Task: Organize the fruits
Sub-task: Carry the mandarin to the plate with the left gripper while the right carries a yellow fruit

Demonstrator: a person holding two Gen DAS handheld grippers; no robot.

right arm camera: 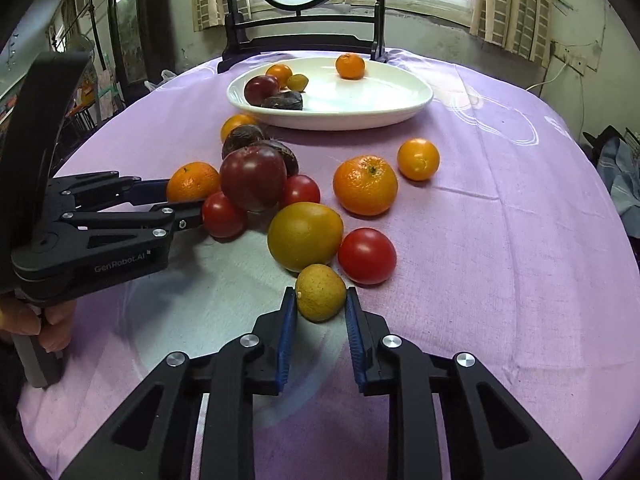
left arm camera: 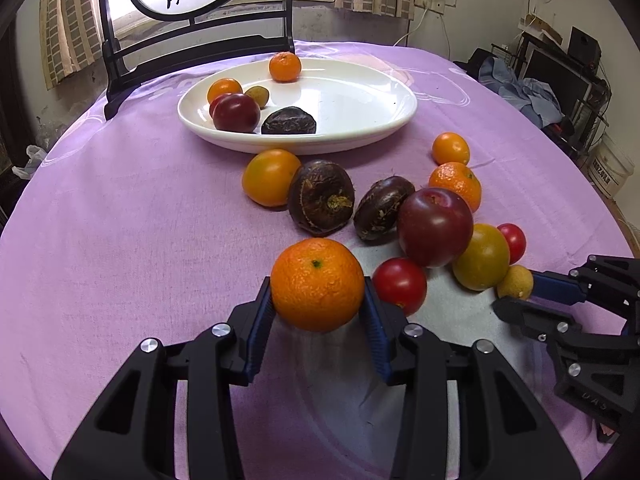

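Observation:
My left gripper [left arm camera: 318, 300] is shut on an orange mandarin [left arm camera: 317, 284], just above the purple cloth; it also shows in the right wrist view [right arm camera: 192, 181]. My right gripper [right arm camera: 321, 303] has its pads against a small tan longan [right arm camera: 321, 298], which also shows in the left wrist view [left arm camera: 515, 282]. A white plate [left arm camera: 360, 128] at the far side holds several fruits: mandarins, a dark plum [left arm camera: 236, 113], a dark chestnut [left arm camera: 289, 121] and a longan. More fruits lie loose between the plate and the grippers.
Loose on the cloth: a dark red plum [left arm camera: 435, 226], two brown water chestnuts [left arm camera: 321, 197], red tomatoes [left arm camera: 400, 285], a green-yellow tomato [right arm camera: 305, 236], orange mandarins [right arm camera: 365, 185]. A black framed screen [left arm camera: 192, 8] stands behind the plate. The round table's edge drops off at the right.

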